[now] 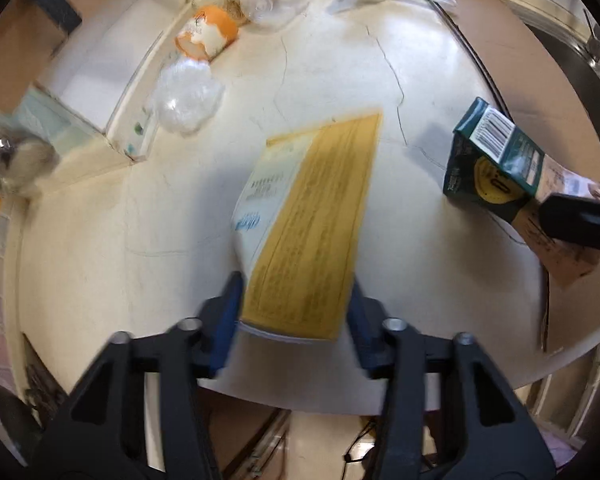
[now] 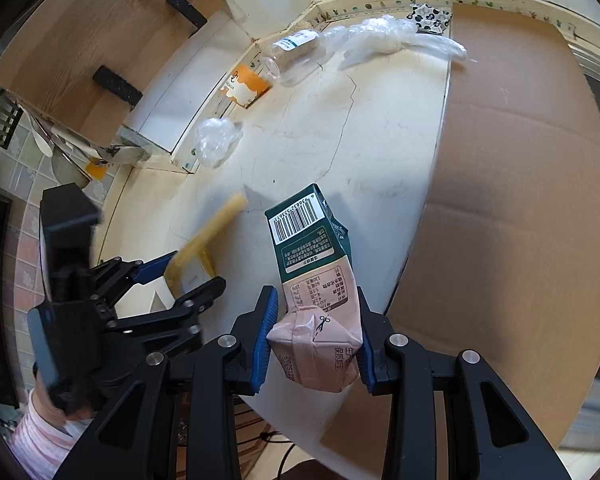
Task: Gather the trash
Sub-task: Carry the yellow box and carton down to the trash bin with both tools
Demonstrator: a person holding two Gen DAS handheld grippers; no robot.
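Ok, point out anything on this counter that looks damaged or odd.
The white countertop has long cracks branching across its middle. The green and pink carton in the right hand-held gripper is crumpled and dented. A clear plastic bottle lies on its side near the back edge, beside a toppled orange cup.

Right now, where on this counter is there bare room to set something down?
Bare: the cracked white counter between the crumpled plastic wrap and the flat cardboard sheet. Crowded: the back edge, with orange cup, clear bottle and plastic bag.
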